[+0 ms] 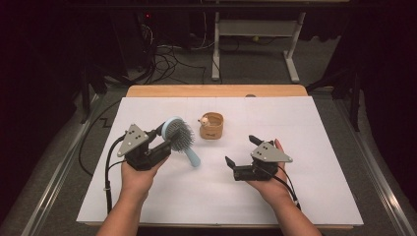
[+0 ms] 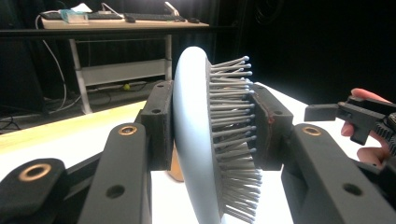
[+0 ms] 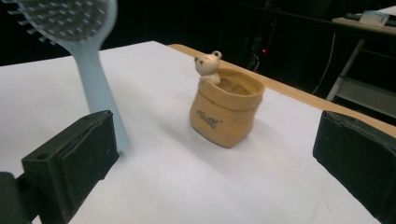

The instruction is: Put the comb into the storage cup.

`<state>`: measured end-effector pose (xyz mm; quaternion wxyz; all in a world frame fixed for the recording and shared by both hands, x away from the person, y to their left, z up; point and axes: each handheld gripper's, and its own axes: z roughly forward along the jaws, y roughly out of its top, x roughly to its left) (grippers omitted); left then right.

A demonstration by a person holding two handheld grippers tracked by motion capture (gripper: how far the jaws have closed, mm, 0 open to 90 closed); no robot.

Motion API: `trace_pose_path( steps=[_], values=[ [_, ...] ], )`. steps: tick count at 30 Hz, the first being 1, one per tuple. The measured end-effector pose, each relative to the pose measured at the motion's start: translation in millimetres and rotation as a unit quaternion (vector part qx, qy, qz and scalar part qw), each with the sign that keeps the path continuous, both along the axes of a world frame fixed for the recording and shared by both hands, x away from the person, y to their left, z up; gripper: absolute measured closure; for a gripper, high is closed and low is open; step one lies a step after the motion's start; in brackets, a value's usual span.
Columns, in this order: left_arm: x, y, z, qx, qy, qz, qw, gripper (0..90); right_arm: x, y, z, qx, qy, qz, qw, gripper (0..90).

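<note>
The left tongs clench the light, stiff hairbrush by its head; right tongs gape; the handle looks the surer hold.

Right tool is sitting with both black jaws wide apart, nothing between the pads but bare white desk. Tan bag-shaped pot is standing upright on the desk ahead, roughly between the jaws, small bear figure peeking over its rim at the far-left side. Light blue hairbrush is hanging in from top left, bristle head cropped, handle slanting down behind the left jaw. Wooden desk edge is running behind the pot.
</note>
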<state>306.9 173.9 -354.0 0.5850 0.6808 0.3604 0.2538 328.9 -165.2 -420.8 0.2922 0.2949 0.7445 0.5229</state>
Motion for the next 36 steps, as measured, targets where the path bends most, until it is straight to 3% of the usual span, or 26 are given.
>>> trace_pose_path(
  steps=[10, 18, 26, 36],
  values=[
    [0.5, 16.3, 3.1, -0.003, -0.001, 0.015, 0.9999, 57.4, 0.3, -30.3, -9.0, 0.009, 0.018, -0.026, 0.9995, 0.1],
    [3.5, 20.2, 3.2, -0.001, -0.002, 0.021, 0.9998, 57.4, 2.7, -47.2, -15.0, 0.002, 0.031, -0.048, 0.9984, 0.2],
    [4.3, 22.0, 2.6, 0.005, -0.005, 0.023, 0.9997, 57.4, 1.0, -63.4, -19.5, -0.002, 0.037, -0.065, 0.9972, 1.2],
    [9.8, 20.9, 5.3, -0.005, -0.007, 0.023, 0.9997, 57.4, -9.0, -88.5, -20.4, 0.001, 0.033, -0.092, 0.9952, 1.5]
  ],
)
